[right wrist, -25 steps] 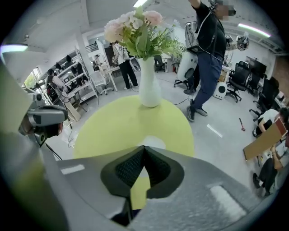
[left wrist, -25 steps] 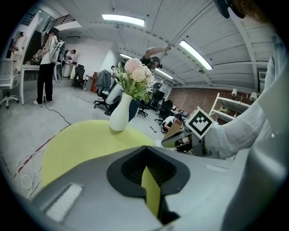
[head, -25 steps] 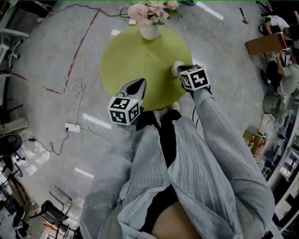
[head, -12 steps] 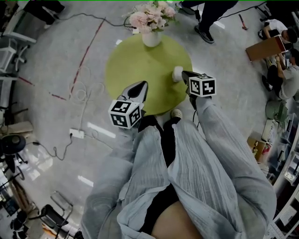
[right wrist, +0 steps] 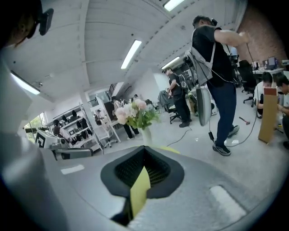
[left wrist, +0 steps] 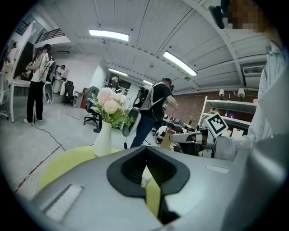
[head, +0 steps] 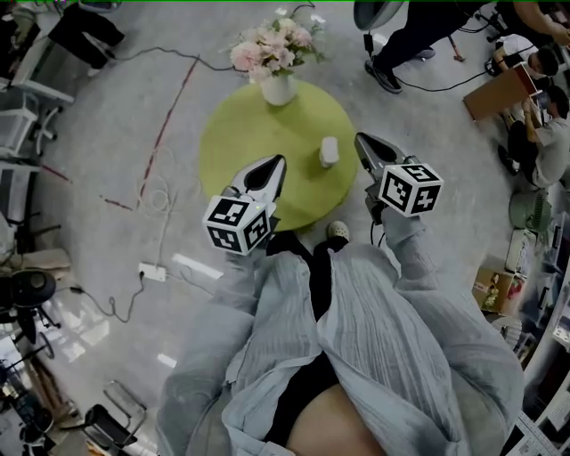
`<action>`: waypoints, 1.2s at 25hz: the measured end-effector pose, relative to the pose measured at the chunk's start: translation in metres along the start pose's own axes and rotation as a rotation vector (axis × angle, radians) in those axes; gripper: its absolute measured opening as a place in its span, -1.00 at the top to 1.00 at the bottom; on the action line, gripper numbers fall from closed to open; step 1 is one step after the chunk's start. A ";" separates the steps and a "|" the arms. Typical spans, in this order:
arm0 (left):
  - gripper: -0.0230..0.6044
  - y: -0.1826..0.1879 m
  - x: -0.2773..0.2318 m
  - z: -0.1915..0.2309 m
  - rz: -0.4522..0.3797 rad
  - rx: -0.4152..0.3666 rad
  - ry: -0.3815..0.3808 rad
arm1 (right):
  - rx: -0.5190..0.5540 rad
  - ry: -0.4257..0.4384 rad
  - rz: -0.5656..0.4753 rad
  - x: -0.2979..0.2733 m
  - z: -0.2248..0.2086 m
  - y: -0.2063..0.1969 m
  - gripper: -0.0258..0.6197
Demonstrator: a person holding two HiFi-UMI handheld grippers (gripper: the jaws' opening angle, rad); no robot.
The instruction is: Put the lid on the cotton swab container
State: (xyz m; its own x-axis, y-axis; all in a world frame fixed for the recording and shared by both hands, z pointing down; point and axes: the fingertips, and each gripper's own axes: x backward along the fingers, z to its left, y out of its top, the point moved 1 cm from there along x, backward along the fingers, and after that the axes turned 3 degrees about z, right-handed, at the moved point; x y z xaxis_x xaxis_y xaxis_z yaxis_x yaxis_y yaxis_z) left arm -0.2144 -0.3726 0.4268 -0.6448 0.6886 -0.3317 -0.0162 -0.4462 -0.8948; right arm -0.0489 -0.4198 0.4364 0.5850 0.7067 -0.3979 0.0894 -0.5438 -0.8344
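Observation:
A small white cotton swab container [head: 329, 151] stands upright on the round green table [head: 240, 134], right of centre. Whether it has a lid on it is too small to tell. My right gripper [head: 361, 140] hovers just right of the container, apart from it, jaws together and empty. My left gripper [head: 275, 163] sits over the table's near edge, left of the container, also shut with nothing held. In the left gripper view a white sliver of the container [left wrist: 145, 177] shows through the narrow slit between the jaws.
A white vase of pink flowers [head: 277, 86] stands at the table's far edge. A person [head: 419, 27] stands beyond the table on the right. A power strip and cable [head: 151, 272] lie on the floor to the left.
My right gripper has drawn back to the right, off the container, which now stands in full view. The left gripper has barely moved. A person has walked in at the top.

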 end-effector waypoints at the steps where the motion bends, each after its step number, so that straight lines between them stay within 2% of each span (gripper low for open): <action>1: 0.88 0.006 -0.001 -0.003 -0.010 -0.011 -0.008 | 0.009 0.000 -0.037 0.007 0.002 0.010 0.92; 7: 0.88 0.032 -0.005 -0.014 -0.050 -0.047 -0.023 | 0.104 -0.052 -0.229 0.054 0.008 0.056 0.92; 12: 0.88 0.038 -0.006 -0.011 -0.051 -0.060 -0.016 | 0.183 -0.144 -0.341 0.081 -0.004 0.067 0.92; 17: 0.87 0.029 -0.004 -0.004 -0.030 -0.047 0.005 | 0.145 -0.196 -0.305 0.079 -0.019 0.049 0.92; 30: 0.88 0.010 0.000 0.009 -0.006 -0.001 0.038 | 0.161 -0.166 -0.218 0.057 -0.010 0.032 0.92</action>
State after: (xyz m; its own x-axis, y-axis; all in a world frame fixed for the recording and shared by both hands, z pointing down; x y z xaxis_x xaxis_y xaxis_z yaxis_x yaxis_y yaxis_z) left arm -0.2209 -0.3823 0.4208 -0.6151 0.7128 -0.3371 -0.0197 -0.4413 -0.8971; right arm -0.0043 -0.4017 0.3910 0.4254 0.8702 -0.2485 0.0617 -0.3018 -0.9514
